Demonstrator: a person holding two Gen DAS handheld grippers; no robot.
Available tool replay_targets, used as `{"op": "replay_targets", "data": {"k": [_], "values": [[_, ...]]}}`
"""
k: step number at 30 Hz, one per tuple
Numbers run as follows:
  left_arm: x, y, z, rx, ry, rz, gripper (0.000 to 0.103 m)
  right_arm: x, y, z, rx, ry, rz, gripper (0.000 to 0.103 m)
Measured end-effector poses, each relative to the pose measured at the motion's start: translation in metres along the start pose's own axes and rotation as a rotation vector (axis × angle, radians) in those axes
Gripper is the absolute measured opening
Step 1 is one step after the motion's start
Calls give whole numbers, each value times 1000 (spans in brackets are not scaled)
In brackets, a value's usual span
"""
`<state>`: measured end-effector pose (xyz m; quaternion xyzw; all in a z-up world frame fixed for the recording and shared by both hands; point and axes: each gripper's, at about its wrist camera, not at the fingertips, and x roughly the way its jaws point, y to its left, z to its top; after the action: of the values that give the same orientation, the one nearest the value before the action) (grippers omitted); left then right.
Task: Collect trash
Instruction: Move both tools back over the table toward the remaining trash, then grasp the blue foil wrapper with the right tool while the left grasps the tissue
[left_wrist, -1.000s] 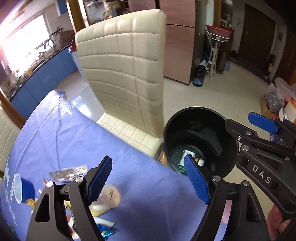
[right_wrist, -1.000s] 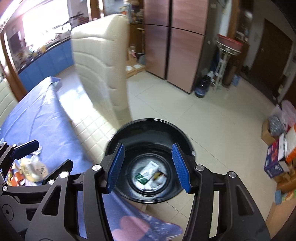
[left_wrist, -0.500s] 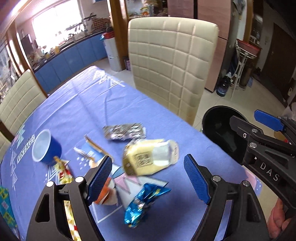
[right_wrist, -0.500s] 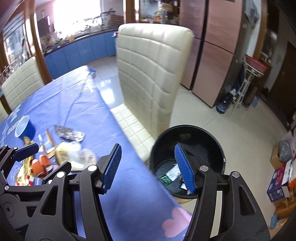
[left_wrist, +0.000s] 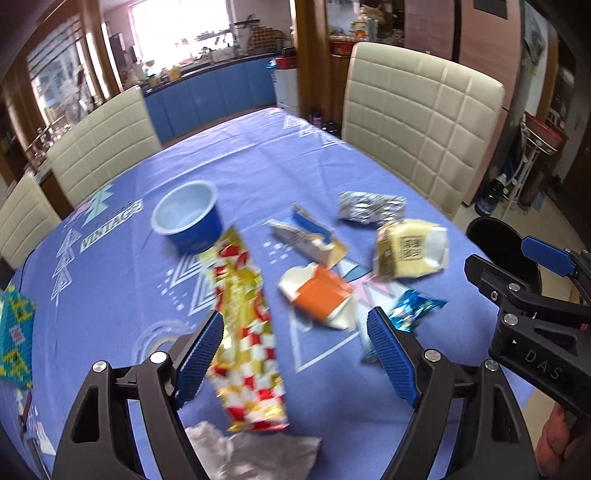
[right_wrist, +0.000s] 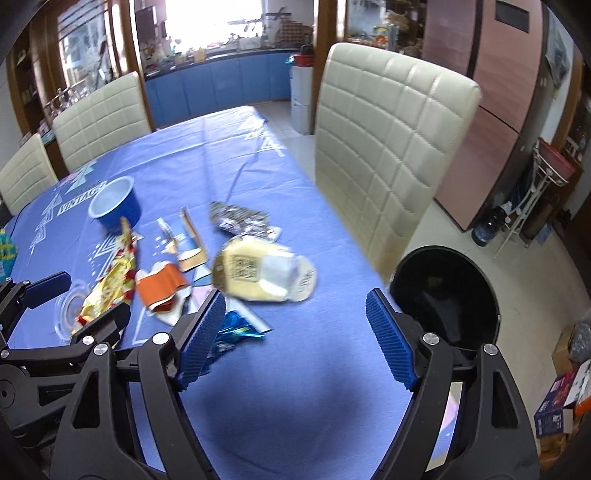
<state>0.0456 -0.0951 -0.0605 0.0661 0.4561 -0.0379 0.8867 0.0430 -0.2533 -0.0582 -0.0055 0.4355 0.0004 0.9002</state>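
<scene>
Trash lies on the blue tablecloth (left_wrist: 258, 162): a red-and-gold wrapper (left_wrist: 243, 332), an orange-and-white carton (left_wrist: 317, 295), a yellow packet (left_wrist: 410, 249), a silver foil wrapper (left_wrist: 369, 205), a torn blue-and-tan box (left_wrist: 310, 236), a shiny blue wrapper (left_wrist: 413, 308), crumpled white paper (left_wrist: 251, 450) and a blue cup (left_wrist: 188, 218). My left gripper (left_wrist: 295, 358) is open and empty above the red-and-gold wrapper and carton. My right gripper (right_wrist: 293, 339) is open and empty over the table's near right side, left of the black bin (right_wrist: 447, 302). The yellow packet (right_wrist: 262, 273) lies just beyond it.
Cream padded chairs stand at the table's right side (left_wrist: 421, 118) and far side (left_wrist: 99, 140). The black bin stands on the tiled floor by the table's right edge (left_wrist: 498, 251). A colourful woven item (left_wrist: 14, 328) lies at the table's left edge. Boxes (right_wrist: 561, 402) sit on the floor at right.
Both grippers have swung left from over the bin to over the table. The trash pile now fills the left wrist view, and the bin has slid to the right edge.
</scene>
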Motion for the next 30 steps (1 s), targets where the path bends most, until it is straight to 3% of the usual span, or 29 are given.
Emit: {"op": "replay_targets", "data": {"k": [13,21,30], "values": [[3,72,-64,-166,88,55,78,26,56,-27,-95,87,57,82],[2,73,-96,-194,117,-22,78,46,68,-40,-106,139,78,84],[-7,68,-108,-186,102,-45,78,50,71,-41,-104,143,89,86]]}}
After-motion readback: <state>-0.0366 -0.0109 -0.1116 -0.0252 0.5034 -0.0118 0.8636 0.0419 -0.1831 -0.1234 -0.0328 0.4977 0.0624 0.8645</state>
